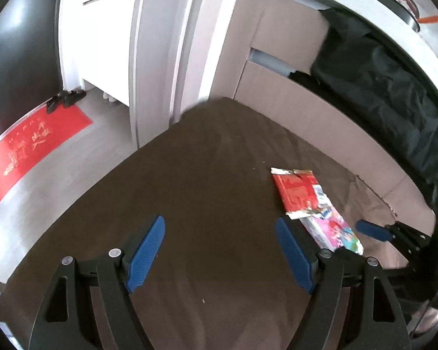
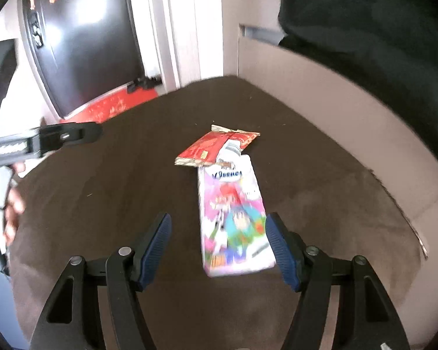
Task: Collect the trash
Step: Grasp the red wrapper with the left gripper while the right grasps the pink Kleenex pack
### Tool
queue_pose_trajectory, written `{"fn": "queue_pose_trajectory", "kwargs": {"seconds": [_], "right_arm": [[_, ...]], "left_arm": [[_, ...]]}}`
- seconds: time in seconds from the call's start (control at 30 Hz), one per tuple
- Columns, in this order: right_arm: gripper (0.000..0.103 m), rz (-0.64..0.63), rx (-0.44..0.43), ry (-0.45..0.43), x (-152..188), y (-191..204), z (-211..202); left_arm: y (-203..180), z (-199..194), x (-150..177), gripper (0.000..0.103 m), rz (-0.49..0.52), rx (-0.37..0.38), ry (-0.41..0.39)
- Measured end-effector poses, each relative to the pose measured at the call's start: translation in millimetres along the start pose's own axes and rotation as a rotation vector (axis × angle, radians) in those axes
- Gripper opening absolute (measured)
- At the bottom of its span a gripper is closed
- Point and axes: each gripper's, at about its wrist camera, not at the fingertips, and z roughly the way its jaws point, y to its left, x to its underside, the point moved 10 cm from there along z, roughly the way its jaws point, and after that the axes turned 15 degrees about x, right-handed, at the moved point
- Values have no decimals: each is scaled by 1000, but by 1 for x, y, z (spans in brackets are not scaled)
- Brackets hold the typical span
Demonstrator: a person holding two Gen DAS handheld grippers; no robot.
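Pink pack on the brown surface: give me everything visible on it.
The pink pack is a flat, oblong, glossy wrapper, white and pink with cartoon figures and blurred lettering. It lies flat on the brown surface, long axis running away from the right camera. Its far end sits under or against the torn red wrapper; which overlaps is unclear. The near end lies between the open right tongs, beside the right pad; contact is unclear.

Twin handheld grippers, black frames tipped with blue pads

The left gripper (image 1: pixel 220 252) and right gripper (image 2: pixel 219 250) share one build: black angular arms with triangular cut-outs; ribbed blue finger pads (image 2: pixel 157 249); round silver pivot screws (image 1: pixel 114 253); the left unit's body, seen from the right wrist, carries white lettering, too blurred to read.
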Motion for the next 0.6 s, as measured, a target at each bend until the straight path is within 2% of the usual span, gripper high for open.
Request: {"fn": "queue_pose_trajectory", "kwargs": {"seconds": [0.1,0.23,0.27,0.3,0.37,0.43,0.53,0.6], "right_arm": [[64,9,24,29,-4,-4,22],[64,-1,-40,105,9,0,44],[54,-30,-23,74,10,0,40],[49,-48,-10,76,14,0,38],[45,-49,21,70,23,-7,28],[44,-24,34,50,38,-22,10],[43,36,25,37,64,-51,-15],[43,74,17,35,80,-71,-28]], "left_arm": [[5,11,0,79,-20,36,-2],[0,29,-1,79,-47,63,37],[-3,33,-3,79,-43,62,41],[-5,37,-5,79,-38,55,42],[-14,42,-9,79,-33,43,46],[-25,49,-13,79,-52,71,41],[-43,63,-19,79,-97,99,13],[-56,82,-21,79,-99,79,19]]}}
